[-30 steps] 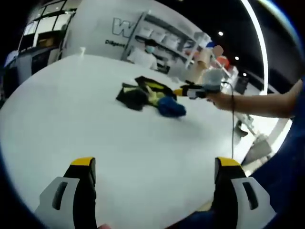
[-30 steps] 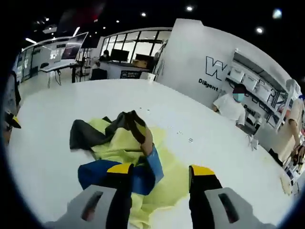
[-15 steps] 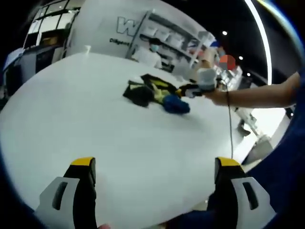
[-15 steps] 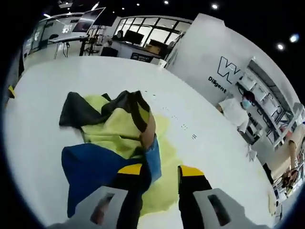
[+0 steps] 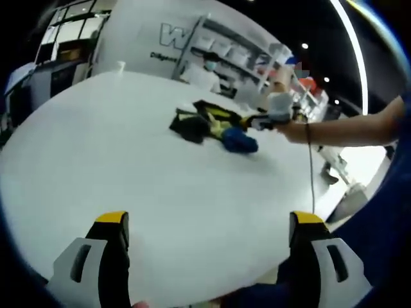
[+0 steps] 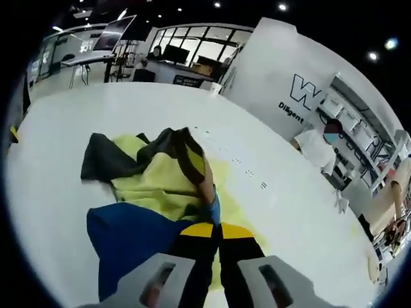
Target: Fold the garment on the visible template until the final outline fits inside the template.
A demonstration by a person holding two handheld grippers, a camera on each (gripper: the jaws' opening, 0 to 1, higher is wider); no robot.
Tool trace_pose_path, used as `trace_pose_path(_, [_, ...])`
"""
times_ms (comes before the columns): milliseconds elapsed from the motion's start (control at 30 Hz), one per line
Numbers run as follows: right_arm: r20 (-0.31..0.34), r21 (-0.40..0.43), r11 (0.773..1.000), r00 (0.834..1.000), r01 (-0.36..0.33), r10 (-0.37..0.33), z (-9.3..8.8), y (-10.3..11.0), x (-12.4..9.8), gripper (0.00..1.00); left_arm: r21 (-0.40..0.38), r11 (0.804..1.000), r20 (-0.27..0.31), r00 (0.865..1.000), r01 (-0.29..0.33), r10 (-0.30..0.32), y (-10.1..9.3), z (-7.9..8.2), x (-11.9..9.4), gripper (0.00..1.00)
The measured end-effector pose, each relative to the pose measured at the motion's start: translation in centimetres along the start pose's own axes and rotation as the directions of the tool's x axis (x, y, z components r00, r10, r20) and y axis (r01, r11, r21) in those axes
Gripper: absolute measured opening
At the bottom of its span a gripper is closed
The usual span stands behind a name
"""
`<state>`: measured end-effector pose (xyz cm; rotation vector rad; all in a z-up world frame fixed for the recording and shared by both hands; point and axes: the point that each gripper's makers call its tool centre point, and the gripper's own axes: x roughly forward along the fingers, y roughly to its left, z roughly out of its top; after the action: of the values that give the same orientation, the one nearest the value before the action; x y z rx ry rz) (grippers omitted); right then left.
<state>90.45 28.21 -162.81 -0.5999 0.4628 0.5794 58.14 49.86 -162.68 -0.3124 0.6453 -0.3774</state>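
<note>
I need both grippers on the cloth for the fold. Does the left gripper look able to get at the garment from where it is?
Probably not yet: the left gripper hangs open near the table edge, the garment far across. Nothing blocks the way.

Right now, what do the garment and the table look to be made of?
The garment looks like thin woven fabric in yellow, black and blue panels, matte: it lies crumpled in soft folds, and the right gripper has its jaws closed at the blue edge. The table looks like a hard, smooth white top, perhaps laminate, with a faint even sheen.

white round table [image 5: 115,147] — crumpled garment [image 6: 154,186] on yellow template [image 6: 228,199]
</note>
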Motion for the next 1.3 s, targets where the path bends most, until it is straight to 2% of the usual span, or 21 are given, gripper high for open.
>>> trace_pose_path(133, [0.023,-0.006,1.000,1.000,-0.001,0.001,0.1,-0.2,-0.8,0.00,0.006,1.000,-0.005,1.000,0.012,-0.012,-0.2,0.1,0.4,0.99])
trace_pose_path(300, [0.060,-0.013,1.000,0.998,-0.005,0.006,1.1,-0.3,-3.0,0.00,0.021,0.999,-0.006,0.999,0.037,-0.037,-1.0,0.6,1.3,0.99])
trace_pose_path(467, [0.119,-0.048,0.999,0.993,-0.012,0.018,2.5,-0.6,-5.1,0.00,0.050,0.996,-0.003,0.998,0.070,-0.070,-1.6,1.3,2.5,0.99])
trace_pose_path(567, [0.152,-0.071,0.997,0.988,-0.013,0.024,3.9,-0.4,-7.0,0.00,0.076,0.994,-0.007,0.996,0.084,-0.084,-2.2,1.8,3.5,0.99])
trace_pose_path(767, [0.209,-0.100,0.995,0.977,-0.015,0.036,5.8,-0.8,-9.8,0.00,0.125,0.988,0.026,0.996,0.086,-0.090,-2.3,3.5,4.9,0.98])
trace_pose_path(867, [0.231,-0.086,0.996,0.972,-0.022,0.042,6.7,-1.0,-11.9,0.00,0.167,0.984,0.051,0.996,0.069,-0.079,-2.4,4.5,6.0,0.97])
trace_pose_path(967, [0.252,-0.058,0.998,0.966,-0.037,0.051,8.1,-0.7,-14.8,0.00,0.215,0.976,0.081,0.996,0.021,-0.039,-2.0,5.9,7.6,0.97])
trace_pose_path(1033, [0.257,-0.044,0.998,0.964,-0.049,0.059,8.3,-0.8,-15.3,0.00,0.251,0.968,0.116,0.993,-0.019,-0.010,-1.9,7.0,8.8,0.96])
trace_pose_path(1100, [0.268,0.003,0.997,0.961,-0.076,0.072,8.7,-0.5,-16.2,0.00,0.265,0.963,0.125,0.992,-0.039,0.006,-2.0,7.5,9.5,0.95])
trace_pose_path(1133, [0.267,0.022,0.996,0.960,-0.089,0.079,8.8,-0.3,-16.5,0.00,0.290,0.955,0.153,0.988,-0.059,0.015,-2.2,8.4,10.6,0.95])
trace_pose_path(1233, [0.281,0.056,0.991,0.954,-0.121,0.100,9.7,0.3,-17.7,0.00,0.319,0.944,0.167,0.986,-0.081,0.029,-3.0,9.0,11.7,0.94])
trace_pose_path(1300, [0.291,0.076,0.987,0.950,-0.141,0.114,10.3,0.6,-18.3,0.00,0.376,0.920,0.192,0.981,-0.108,0.037,-3.8,9.6,12.8,0.92])
